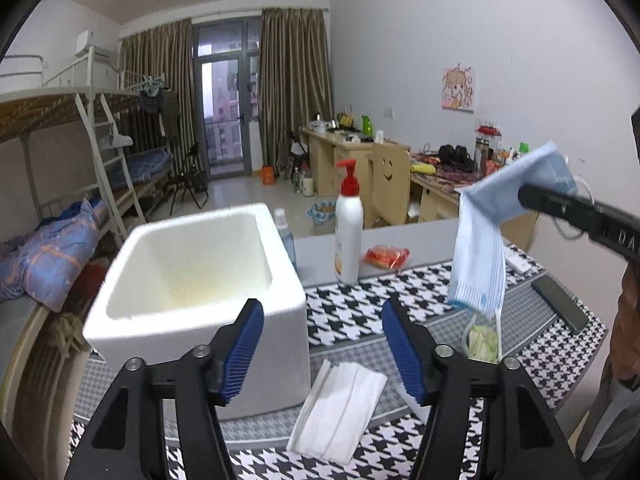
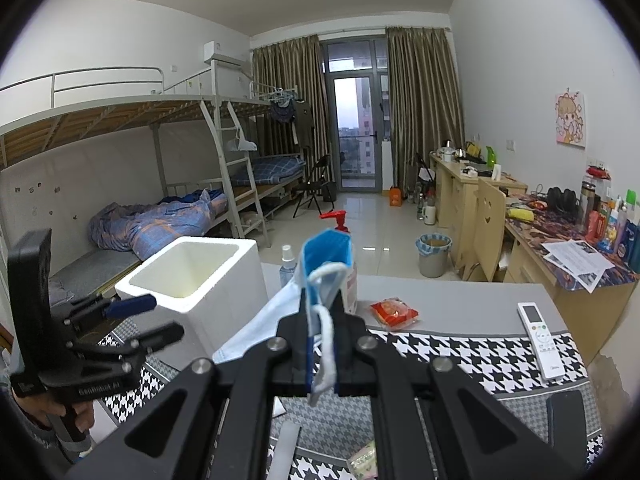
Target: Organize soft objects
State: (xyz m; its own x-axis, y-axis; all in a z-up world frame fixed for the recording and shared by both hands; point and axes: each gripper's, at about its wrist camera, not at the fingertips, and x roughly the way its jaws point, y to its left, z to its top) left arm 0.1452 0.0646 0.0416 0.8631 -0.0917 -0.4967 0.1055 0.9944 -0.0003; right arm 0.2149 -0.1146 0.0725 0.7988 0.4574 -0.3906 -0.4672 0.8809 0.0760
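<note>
The left claw (image 1: 322, 344) is seen with its blue-padded jaws spread wide and nothing between them. Just below and ahead of it, a white face mask (image 1: 338, 412) lies flat on the houndstooth cloth (image 1: 352, 300) that covers the desk (image 1: 320, 248). To the left of that claw, close beside its left finger, a white foam box (image 1: 200, 280) stands open-topped on the desk. Ahead and to the right, a small clear packet (image 1: 482, 340) lies on the cloth, under a hanging blue face mask (image 2: 320, 276). That mask is pinched in the closed right claw (image 2: 320, 316), with one white ear loop draped over the jaws and the pleated body drooping to the claw's left. Beyond the right claw, a pump bottle (image 1: 349, 232) with a red top stands upright. A red snack packet (image 2: 394, 312) lies farther right, and a white remote control (image 2: 538, 344) rests at the cloth's right end.
</note>
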